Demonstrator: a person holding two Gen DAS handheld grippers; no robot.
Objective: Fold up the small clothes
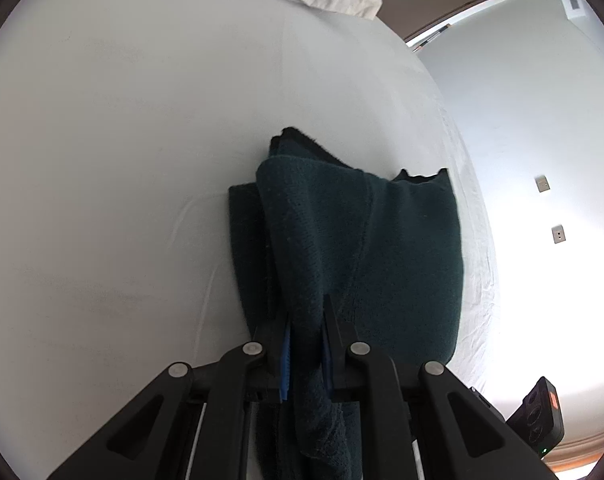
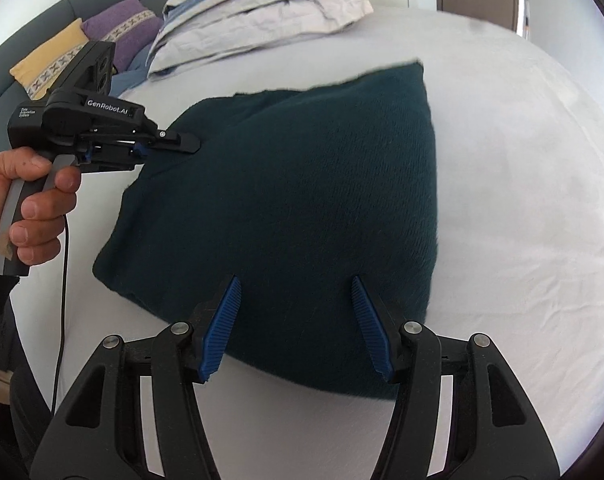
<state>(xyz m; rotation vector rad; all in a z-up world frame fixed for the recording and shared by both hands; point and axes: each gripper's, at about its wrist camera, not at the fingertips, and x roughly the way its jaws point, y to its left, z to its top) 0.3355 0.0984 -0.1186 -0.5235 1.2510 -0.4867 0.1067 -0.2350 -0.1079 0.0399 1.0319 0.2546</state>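
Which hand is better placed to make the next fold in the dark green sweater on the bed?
Probably the left. The left gripper is already shut on a bunched edge of the sweater, so it could carry that edge over. The right gripper hangs open above the near edge on the bed, holding nothing.

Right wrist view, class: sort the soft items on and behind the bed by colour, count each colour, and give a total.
Dark green garment: 1
Yellow cushion: 1
Purple cushion: 1
White sheet: 1
Pale bedding with blue stripes, in one pile: 1
Total: 5
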